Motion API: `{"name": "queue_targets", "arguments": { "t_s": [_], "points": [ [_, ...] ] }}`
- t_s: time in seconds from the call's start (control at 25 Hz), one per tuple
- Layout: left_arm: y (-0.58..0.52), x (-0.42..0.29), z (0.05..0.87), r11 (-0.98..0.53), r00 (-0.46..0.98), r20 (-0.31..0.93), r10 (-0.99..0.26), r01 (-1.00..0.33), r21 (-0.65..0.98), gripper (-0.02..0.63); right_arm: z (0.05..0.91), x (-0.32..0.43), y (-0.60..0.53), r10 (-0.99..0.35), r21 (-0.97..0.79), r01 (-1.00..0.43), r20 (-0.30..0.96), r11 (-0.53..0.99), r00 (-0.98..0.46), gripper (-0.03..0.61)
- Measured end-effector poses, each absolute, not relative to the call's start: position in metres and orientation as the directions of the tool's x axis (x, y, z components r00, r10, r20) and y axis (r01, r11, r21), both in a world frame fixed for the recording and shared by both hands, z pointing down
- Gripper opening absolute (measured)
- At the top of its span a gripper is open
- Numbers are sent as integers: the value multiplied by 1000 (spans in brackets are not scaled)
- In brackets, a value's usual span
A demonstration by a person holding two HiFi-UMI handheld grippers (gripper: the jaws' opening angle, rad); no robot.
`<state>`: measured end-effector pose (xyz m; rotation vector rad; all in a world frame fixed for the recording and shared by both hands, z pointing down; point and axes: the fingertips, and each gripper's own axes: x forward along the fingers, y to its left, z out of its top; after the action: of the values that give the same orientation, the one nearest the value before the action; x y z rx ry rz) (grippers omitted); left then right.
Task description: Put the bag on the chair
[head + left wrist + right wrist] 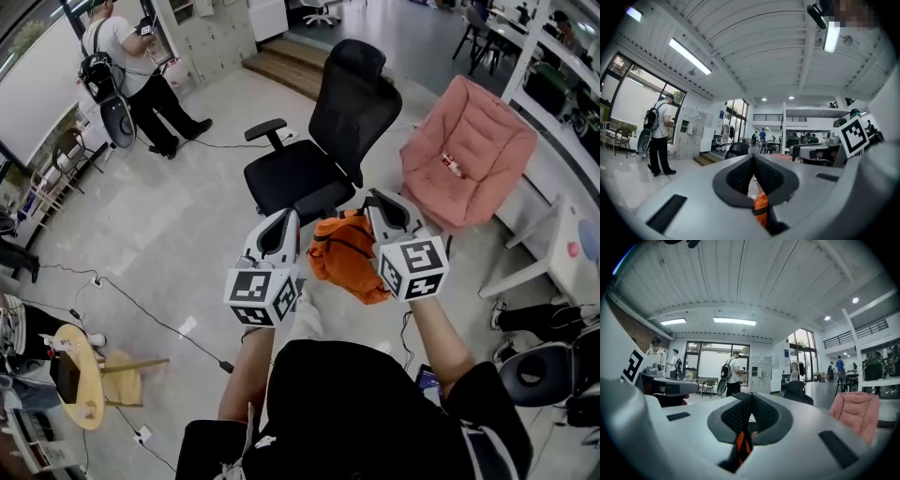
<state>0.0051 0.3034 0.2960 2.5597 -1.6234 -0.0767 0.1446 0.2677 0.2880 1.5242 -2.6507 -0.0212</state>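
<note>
Held in air: orange bag (345, 255), gripped from both sides, just short of seat front edge of black office chair (302, 178); not yet set down. Left hand-held gripper (289, 225) clamped on bag fabric. Right hand-held gripper (377, 208) likewise closed on it. Two-sided pinch judged needed so soft bag is kept from sagging. Pink cushion (469, 155) seen beyond at right, not involved.

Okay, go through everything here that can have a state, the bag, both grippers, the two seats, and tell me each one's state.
orange bag: hanging in the air between both grippers, not yet on the chair.
left gripper: shut on the orange bag.
right gripper: shut on the orange bag.
black office chair: upright, seat bare.
pink padded seat: unoccupied except for a small item.
</note>
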Motion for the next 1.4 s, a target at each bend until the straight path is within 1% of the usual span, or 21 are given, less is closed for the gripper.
{"name": "queue_targets", "arguments": {
  "t_s": [0.56,0.76,1.04,1.4],
  "points": [
    [190,-20,309,-434,444,40,-895,-889,147,11,293,107,161,-853,37,-854,85,518,-514,0],
    [136,-44,306,-442,453,59,-890,-887,133,11,290,82,110,-856,38,-858,105,512,-507,0],
    [74,-84,295,-464,475,64,-878,-875,134,11,286,56,46,-878,27,-884,128,468,-461,0],
    [20,-127,291,-481,492,46,-870,-864,148,11,283,22,-6,-891,31,-898,143,439,-431,0]
  ]
}}
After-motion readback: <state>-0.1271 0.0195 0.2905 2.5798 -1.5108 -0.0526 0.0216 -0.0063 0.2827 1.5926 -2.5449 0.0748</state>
